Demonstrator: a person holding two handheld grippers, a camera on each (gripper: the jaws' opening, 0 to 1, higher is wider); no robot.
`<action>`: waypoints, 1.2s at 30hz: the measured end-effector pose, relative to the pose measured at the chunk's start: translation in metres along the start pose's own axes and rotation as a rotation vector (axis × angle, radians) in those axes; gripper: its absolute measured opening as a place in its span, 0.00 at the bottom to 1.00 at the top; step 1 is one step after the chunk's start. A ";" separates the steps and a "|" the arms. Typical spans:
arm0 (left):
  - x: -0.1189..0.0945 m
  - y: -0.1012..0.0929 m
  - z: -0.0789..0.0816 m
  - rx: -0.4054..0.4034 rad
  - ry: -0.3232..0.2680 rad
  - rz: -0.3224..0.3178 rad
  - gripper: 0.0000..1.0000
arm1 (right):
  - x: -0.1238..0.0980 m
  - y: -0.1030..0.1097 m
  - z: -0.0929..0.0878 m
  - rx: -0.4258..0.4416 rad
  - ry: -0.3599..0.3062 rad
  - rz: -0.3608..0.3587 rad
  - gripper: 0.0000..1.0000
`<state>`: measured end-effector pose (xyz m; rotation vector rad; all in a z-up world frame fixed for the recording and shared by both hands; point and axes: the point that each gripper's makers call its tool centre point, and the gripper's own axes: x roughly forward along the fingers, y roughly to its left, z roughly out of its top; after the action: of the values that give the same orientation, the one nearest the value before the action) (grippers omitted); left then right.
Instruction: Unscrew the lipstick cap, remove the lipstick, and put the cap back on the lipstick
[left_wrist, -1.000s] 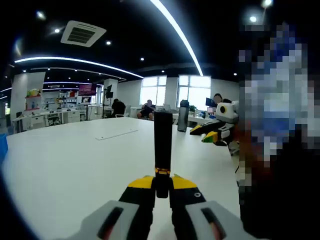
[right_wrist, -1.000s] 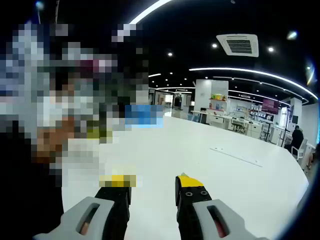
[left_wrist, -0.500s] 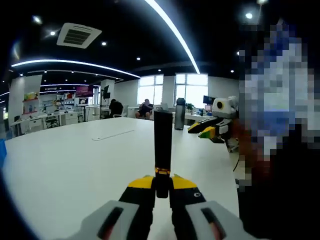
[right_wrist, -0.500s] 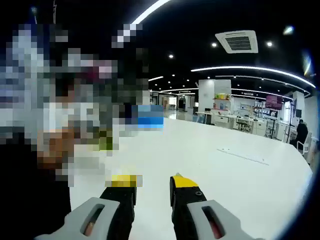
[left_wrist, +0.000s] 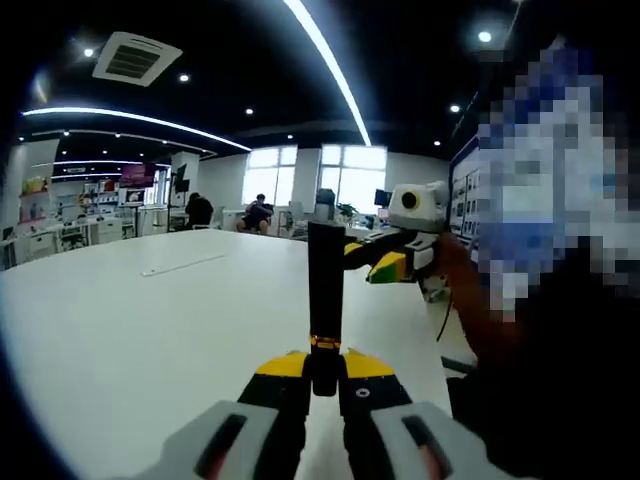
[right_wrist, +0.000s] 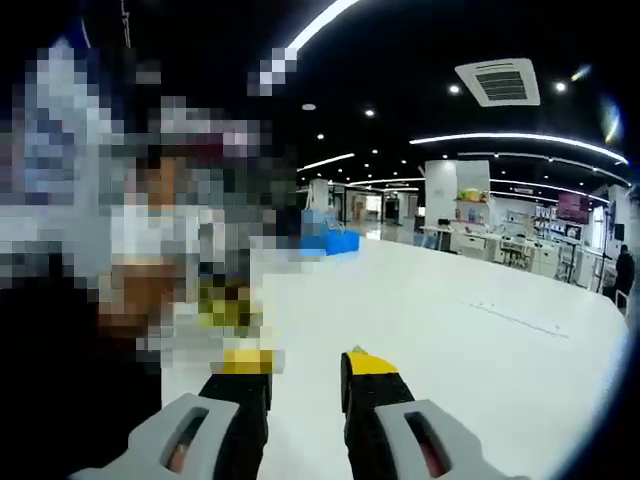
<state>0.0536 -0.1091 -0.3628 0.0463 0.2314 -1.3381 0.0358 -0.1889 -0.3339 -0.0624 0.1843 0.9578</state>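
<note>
Best done by bringing right gripper (right_wrist: 305, 365), jaws parted and empty, squarely onto cap, then twisting while base stays pinched. Left gripper (left_wrist: 322, 372) clamps lipstick (left_wrist: 325, 288) upright by its base above white tabletop (left_wrist: 150, 330). Slim black tube, gold band low; cap seam probably there.

text: none legible | labels: none | wall signs (left_wrist: 135, 176): too small and blurred to read
</note>
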 end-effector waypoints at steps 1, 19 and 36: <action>0.001 -0.001 -0.001 0.002 0.002 -0.002 0.13 | 0.001 0.001 0.001 0.002 -0.006 0.003 0.23; 0.011 -0.030 -0.017 -0.005 0.025 -0.108 0.13 | 0.017 0.036 0.008 0.042 -0.047 0.176 0.21; 0.014 -0.046 -0.019 0.008 0.031 -0.161 0.13 | 0.021 0.057 0.009 0.021 -0.039 0.255 0.21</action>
<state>0.0094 -0.1298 -0.3797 0.0560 0.2597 -1.4992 0.0023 -0.1375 -0.3270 -0.0007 0.1683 1.2100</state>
